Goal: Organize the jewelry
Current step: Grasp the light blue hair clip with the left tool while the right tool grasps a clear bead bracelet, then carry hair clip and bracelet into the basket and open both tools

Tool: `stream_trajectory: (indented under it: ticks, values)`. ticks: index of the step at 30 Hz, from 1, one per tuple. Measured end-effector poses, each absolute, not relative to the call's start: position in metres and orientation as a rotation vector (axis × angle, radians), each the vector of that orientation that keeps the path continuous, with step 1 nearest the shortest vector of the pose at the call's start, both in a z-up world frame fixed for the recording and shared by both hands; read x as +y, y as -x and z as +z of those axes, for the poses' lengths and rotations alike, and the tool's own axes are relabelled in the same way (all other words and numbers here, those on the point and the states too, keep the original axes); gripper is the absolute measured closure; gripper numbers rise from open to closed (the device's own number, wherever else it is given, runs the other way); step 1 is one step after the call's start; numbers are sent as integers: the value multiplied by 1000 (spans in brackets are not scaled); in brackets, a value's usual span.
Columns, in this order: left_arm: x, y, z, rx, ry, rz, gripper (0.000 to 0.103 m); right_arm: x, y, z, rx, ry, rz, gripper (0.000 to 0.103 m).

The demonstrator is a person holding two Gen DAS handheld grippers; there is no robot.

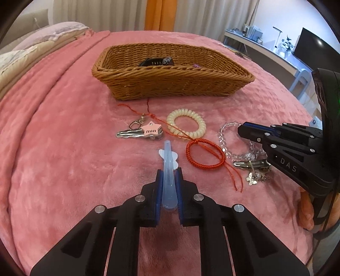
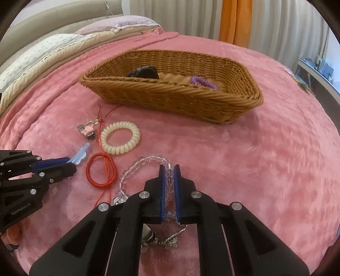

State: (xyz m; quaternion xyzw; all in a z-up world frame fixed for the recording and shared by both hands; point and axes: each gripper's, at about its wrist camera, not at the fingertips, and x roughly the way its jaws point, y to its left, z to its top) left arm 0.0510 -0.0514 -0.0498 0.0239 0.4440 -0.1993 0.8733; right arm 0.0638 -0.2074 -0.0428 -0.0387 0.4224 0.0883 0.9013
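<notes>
My left gripper (image 1: 169, 173) is shut on a pale blue hair clip (image 1: 168, 169), which pokes forward between its blue pads. My right gripper (image 2: 169, 169) is shut on a clear bead bracelet (image 2: 136, 167), whose beads run between its pads. On the pink blanket lie a red cord bracelet (image 1: 205, 155), a cream spiral hair tie (image 1: 187, 125), a pink star clip (image 1: 146, 130) and a silver clip with a butterfly charm (image 1: 252, 169). Behind them stands a wicker basket (image 1: 170, 85) that holds a black clip (image 2: 144, 72) and a purple spiral tie (image 2: 203, 82).
Everything lies on a bed with a pink blanket (image 2: 255, 159). Pillows (image 2: 53, 48) sit at the far left, curtains (image 2: 233, 19) behind. A desk with a monitor (image 1: 312, 48) stands at the far right.
</notes>
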Motion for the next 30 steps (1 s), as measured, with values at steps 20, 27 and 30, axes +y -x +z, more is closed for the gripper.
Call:
stream_trajectory:
  ticks: [20,27,30]
  values:
    - [-47,-37,25,702,17,-465,93,-215,-34,39,712,11,235,97]
    - [-47,-64,59,643,30,-495,93,-227,-53,87,644,-12,278,97]
    - [-47,-86,68,628,41,-503,93,-228,-72,100,624,-3,266,97]
